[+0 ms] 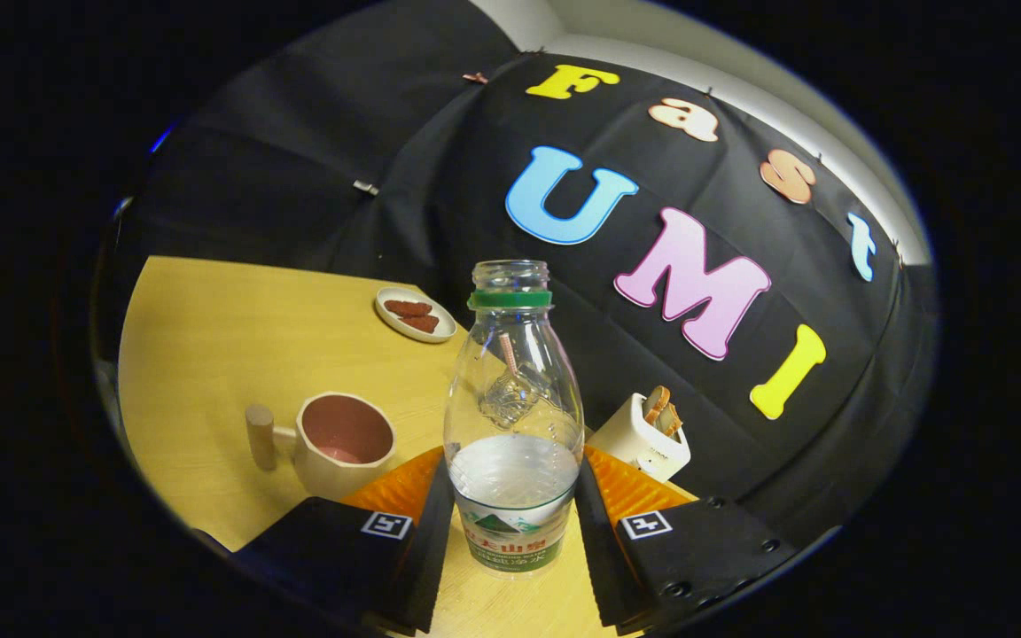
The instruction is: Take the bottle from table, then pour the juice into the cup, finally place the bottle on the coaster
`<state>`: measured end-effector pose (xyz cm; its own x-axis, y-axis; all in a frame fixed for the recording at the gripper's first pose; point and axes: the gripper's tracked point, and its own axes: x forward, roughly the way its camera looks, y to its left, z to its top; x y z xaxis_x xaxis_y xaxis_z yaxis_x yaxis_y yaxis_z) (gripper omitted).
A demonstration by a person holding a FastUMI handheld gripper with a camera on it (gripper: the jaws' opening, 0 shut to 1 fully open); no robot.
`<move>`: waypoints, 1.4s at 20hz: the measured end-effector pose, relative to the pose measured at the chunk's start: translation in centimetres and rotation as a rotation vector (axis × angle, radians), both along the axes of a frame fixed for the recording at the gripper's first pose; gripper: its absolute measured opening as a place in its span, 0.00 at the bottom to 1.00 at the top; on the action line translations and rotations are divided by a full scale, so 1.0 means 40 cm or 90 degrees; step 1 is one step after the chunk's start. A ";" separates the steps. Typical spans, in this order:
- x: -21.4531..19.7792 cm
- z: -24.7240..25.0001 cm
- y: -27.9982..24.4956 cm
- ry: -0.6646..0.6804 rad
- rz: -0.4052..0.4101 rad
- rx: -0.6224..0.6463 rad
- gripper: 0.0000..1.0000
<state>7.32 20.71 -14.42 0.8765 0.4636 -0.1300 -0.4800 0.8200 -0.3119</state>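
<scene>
— What can be counted on the tabletop (209,354)?

— One clear bottle (513,416) with a green neck ring and no cap, one cup (344,441) with a peg-like handle, one small plate (415,315) holding two reddish-brown pieces, and one pale toaster (641,437) with slices of bread poking out of it.

— And the surface and the room?

— The tabletop is light yellowish wood. Black cloth hangs as the wall behind it, with a strip of pale wall above. The plate lies at the far edge of the tabletop, and the toaster stands toward the far right edge, against the cloth.

— Where is the bottle relative to the jaws?

— It stands upright right between them, partly filled with liquid. The gripper (515,523) has its jaws pinching the bottle's lower body, one finger pressed to each side at the label. The cup sits on the tabletop just to the left of the bottle, close to the left finger, its mouth open upward.
</scene>
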 end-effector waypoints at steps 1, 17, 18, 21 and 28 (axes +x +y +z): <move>0.002 0.005 -0.013 0.007 -0.005 0.026 0.70; 0.069 -0.146 -0.217 0.119 -0.085 0.282 0.75; 0.070 -0.157 -0.222 0.123 -0.086 0.287 0.76; 0.073 -0.179 -0.232 0.133 -0.090 0.302 0.77; 0.067 -0.205 -0.233 0.128 -0.085 0.273 0.78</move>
